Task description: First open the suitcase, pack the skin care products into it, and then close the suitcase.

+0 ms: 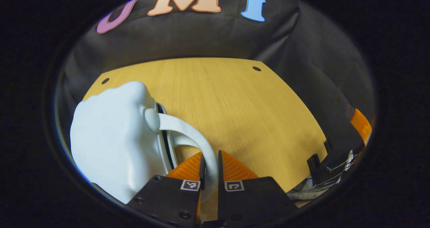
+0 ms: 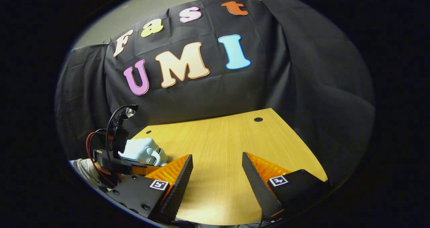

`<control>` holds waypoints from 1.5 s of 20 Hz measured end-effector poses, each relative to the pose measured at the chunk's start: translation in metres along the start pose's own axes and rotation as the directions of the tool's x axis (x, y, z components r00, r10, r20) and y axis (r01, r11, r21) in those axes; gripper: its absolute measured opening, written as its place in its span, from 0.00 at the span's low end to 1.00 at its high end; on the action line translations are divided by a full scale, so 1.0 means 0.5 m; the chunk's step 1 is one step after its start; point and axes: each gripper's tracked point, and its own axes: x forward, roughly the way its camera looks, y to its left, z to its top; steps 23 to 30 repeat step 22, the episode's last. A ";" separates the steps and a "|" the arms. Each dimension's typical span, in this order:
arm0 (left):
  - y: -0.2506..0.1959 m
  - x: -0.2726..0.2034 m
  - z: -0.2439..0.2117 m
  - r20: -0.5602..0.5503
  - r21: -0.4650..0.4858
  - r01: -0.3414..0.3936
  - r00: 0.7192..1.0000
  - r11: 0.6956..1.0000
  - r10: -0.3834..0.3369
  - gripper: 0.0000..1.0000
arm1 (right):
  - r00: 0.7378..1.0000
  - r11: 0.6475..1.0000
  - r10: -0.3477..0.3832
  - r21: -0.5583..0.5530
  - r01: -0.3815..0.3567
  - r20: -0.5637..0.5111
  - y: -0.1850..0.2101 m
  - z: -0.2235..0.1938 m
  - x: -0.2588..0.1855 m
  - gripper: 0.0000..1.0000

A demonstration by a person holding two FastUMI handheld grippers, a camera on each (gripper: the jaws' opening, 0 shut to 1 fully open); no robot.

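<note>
Clamping my left jaws (image 1: 210, 174) on the white handle (image 1: 191, 130) of the pale blue suitcase (image 1: 114, 144) at the wooden surface's (image 1: 235, 103) left edge, I judged a steady, level pull best; my right jaws (image 2: 216, 174) hung wide, holding nothing.

Lighting: even, fairly bright overhead light on the desk (image 1: 235, 103); booth cloth dim.
Glare: suitcase (image 1: 114, 144) in the left gripper view near-overexposed, surface detail washed out.
Shadows: soft, faint, beside the suitcase and near each claw.
Distortion: strong fisheye; desk edges bow, rim darkens.
Focus: near claw bodies slightly soft; desk grain sharp mid-frame.
</note>
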 end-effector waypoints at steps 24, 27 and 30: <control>-0.036 -0.425 0.447 0.771 0.025 -0.326 0.608 0.945 0.189 0.95 | 0.798 0.965 0.257 -0.190 -0.181 0.545 0.281 0.480 -0.133 0.94; -0.036 -0.425 0.447 0.771 0.025 -0.326 0.608 0.945 0.189 0.95 | 0.798 0.965 0.257 -0.190 -0.181 0.545 0.281 0.480 -0.133 0.94; -0.036 -0.425 0.447 0.771 0.025 -0.326 0.608 0.945 0.189 0.95 | 0.798 0.965 0.257 -0.190 -0.181 0.545 0.281 0.480 -0.133 0.94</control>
